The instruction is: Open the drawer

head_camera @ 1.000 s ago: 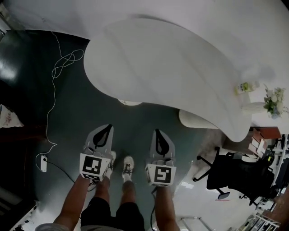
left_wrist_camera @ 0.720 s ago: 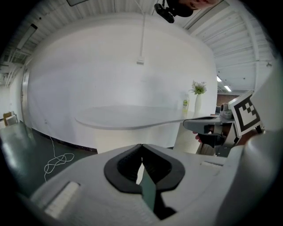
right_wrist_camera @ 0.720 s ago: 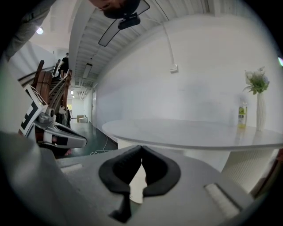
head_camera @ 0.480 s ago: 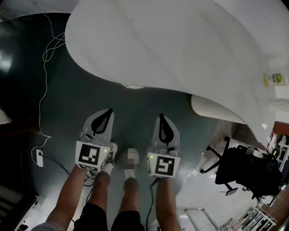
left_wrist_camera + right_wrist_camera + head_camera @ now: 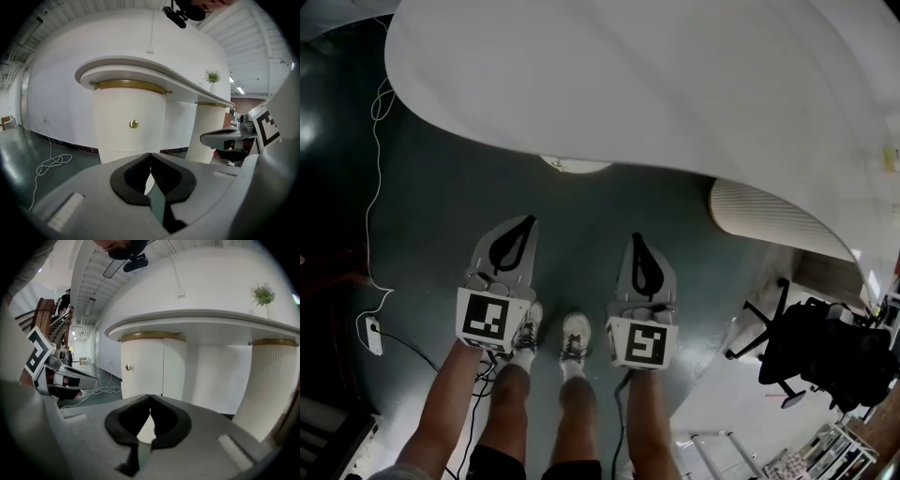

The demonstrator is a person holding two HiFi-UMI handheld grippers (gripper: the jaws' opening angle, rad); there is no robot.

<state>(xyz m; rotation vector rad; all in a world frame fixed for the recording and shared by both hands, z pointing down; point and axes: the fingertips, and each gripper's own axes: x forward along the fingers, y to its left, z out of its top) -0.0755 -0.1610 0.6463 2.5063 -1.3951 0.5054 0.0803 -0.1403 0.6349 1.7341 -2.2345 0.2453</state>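
Note:
Under the curved white counter [image 5: 656, 84] stands a round white pedestal cabinet [image 5: 129, 119] with a gold band on top. A small brass knob [image 5: 133, 123] sits on its front, and the same knob [image 5: 127, 367] shows in the right gripper view. No drawer outline is clear. My left gripper [image 5: 528, 221] and right gripper [image 5: 636, 238] hang side by side over the dark floor, short of the cabinet. Both are shut with nothing between the jaws. In their own views, the left gripper [image 5: 150, 153] and right gripper [image 5: 150, 395] point toward the pedestal.
A ribbed white column [image 5: 272, 380] holds up the counter to the right. A white cable [image 5: 370, 187] and a power strip [image 5: 372, 335] lie on the floor at left. A black office chair [image 5: 825, 356] stands at right. My shoes [image 5: 574, 336] are between the grippers.
Both grippers have sunk, staying side by side and shut. In the head view the counter has grown and now fills the top of the frame.

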